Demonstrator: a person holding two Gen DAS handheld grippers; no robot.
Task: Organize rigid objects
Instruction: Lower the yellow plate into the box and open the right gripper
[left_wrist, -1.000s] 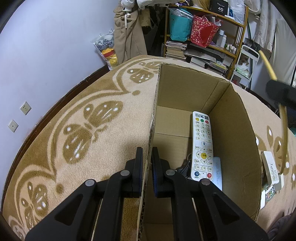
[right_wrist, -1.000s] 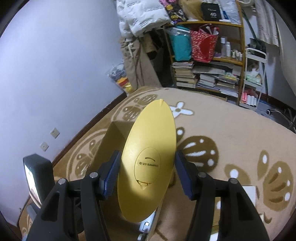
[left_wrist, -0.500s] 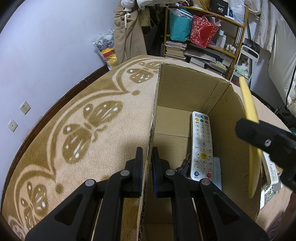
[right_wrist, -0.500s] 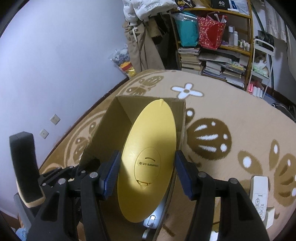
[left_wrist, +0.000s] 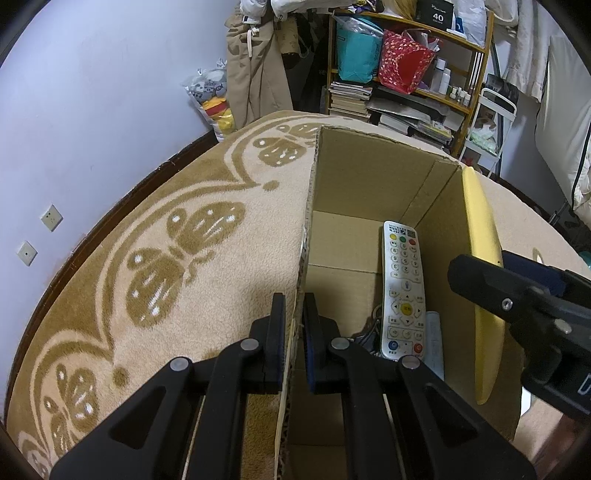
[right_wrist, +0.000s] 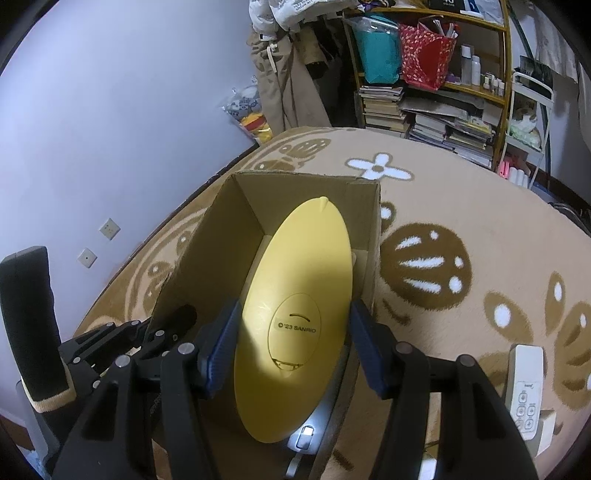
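Note:
An open cardboard box (left_wrist: 373, 184) stands on a patterned rug. My left gripper (left_wrist: 294, 325) is shut on the box's left wall. Inside lie a white remote (left_wrist: 403, 291), dark keys and a pale flat item. My right gripper (right_wrist: 293, 343) is shut on a yellow oval plate (right_wrist: 295, 310), held on edge over the box (right_wrist: 221, 236). In the left wrist view the yellow plate (left_wrist: 484, 258) sits edge-on by the box's right wall, with the right gripper's fingers (left_wrist: 517, 295) around it.
A second white remote (right_wrist: 526, 391) lies on the rug right of the box. A cluttered shelf (left_wrist: 406, 85) with books and bags, hanging coats and a toy bag stand behind. Wall sockets (left_wrist: 51, 218) are at left.
My right gripper has carried the yellow plate left and down, from beside the box to over its opening. My left gripper has stayed clamped on the box wall.

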